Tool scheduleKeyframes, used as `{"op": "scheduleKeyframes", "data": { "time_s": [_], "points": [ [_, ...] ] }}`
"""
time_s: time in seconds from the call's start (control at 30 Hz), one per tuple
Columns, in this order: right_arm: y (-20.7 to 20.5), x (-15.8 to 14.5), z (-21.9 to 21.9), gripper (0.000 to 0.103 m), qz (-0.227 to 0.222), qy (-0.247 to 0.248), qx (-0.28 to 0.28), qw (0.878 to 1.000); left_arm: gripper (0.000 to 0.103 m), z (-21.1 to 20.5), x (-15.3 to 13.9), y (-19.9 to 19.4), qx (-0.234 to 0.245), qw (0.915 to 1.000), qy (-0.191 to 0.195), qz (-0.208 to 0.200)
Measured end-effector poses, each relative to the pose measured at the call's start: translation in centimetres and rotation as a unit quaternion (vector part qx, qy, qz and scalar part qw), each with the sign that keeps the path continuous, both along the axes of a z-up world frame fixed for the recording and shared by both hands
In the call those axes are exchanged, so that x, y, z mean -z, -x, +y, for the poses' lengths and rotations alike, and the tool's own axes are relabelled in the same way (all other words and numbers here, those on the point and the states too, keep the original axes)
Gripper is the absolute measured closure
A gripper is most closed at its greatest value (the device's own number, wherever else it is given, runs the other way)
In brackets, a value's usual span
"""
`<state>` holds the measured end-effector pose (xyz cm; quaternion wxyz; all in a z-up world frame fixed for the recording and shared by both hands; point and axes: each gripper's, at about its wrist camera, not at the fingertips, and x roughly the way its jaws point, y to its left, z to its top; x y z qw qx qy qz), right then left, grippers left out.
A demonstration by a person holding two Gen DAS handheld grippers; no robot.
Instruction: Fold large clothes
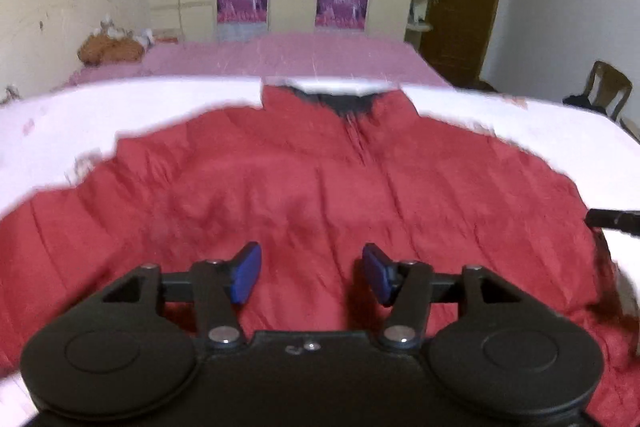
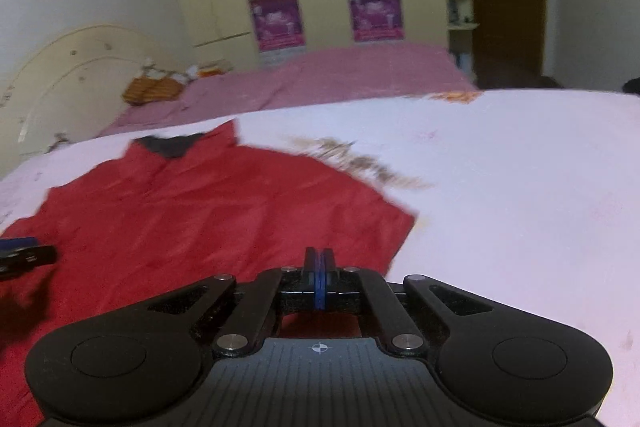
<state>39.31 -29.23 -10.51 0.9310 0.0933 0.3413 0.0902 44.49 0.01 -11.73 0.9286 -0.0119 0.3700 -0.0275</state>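
A large red jacket (image 1: pixel 304 187) with a dark collar lies spread flat on a white sheet, collar at the far side. My left gripper (image 1: pixel 312 275) is open and empty, hovering over the jacket's lower middle. In the right wrist view the jacket (image 2: pixel 192 211) fills the left half, its right edge ending near the centre. My right gripper (image 2: pixel 319 267) is shut with the blue pads pressed together, just above the jacket's near right edge; no cloth shows between the pads. The left gripper's tip (image 2: pixel 24 255) shows at the left edge of that view.
The white sheet (image 2: pixel 500 195) covers the work surface, with a brownish print (image 2: pixel 360 163) beside the jacket. Behind lies a bed with a pink cover (image 1: pixel 304 55), an orange item (image 1: pixel 108 49) by the headboard, cupboards and a chair (image 1: pixel 606 87) at the right.
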Motion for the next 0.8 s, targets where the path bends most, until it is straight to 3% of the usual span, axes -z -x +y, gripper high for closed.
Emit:
{"op": "scheduleKeyframes", "data": {
  "time_s": [0.03,0.13,0.23,0.27,0.33,0.37,0.4,0.43,0.5,0.53,0.63,0.7,0.8],
  "points": [
    [0.2,0.6,0.4,0.103,0.011,0.007,-0.005,1.0,0.047,-0.2,0.8,-0.3,-0.004,0.9999,-0.007,0.013],
    [0.1,2.5,1.0,0.103,0.039,0.028,-0.003,0.999,0.046,0.2,1.6,-1.4,-0.022,0.9991,0.018,0.033],
    [-0.2,1.8,1.4,0.103,0.046,0.041,-0.001,0.998,0.047,0.1,1.2,-1.7,-0.024,0.9989,0.01,0.038],
    [-0.2,1.5,1.5,0.103,0.046,0.044,0.002,0.998,0.044,0.3,0.9,-1.4,-0.025,0.999,0.013,0.035],
    [0.6,0.3,1.8,0.102,0.031,0.047,0.009,0.998,0.017,1.2,-0.1,0.2,-0.044,0.9989,0.015,0.006],
    [1.0,0.0,1.9,0.09,0.024,0.049,0.013,0.998,0.004,1.8,-0.5,1.3,-0.058,0.9982,0.011,-0.009],
    [1.7,-0.5,2.0,0.032,0.018,0.053,0.024,0.998,0.003,2.8,-1.0,2.6,-0.07,0.9971,0.011,-0.026],
    [2.5,-0.9,2.0,0.001,0.0,0.051,0.029,0.998,0.004,3.9,-1.3,3.8,-0.078,0.9962,0.015,-0.036],
    [3.8,-1.8,2.4,0.002,-0.012,0.055,0.026,0.998,0.007,6.7,-1.8,5.9,-0.105,0.9931,0.031,-0.042],
    [4.3,-2.0,2.7,0.01,-0.011,0.059,0.027,0.998,0.009,8.7,-1.9,7.4,-0.126,0.99,0.045,-0.044],
    [5.8,-2.6,3.8,0.033,0.003,0.067,0.053,0.996,0.028,14.3,-1.6,11.6,-0.191,0.9771,0.086,-0.035],
    [6.7,-2.8,4.4,0.039,0.01,0.049,0.067,0.996,0.033,17.9,-1.2,14.8,-0.241,0.9634,0.112,-0.036],
    [7.5,-3.0,6.6,0.039,0.018,0.046,0.068,0.996,0.033,23.1,-0.6,20.1,-0.333,0.9287,0.155,-0.051]
  ]
}}
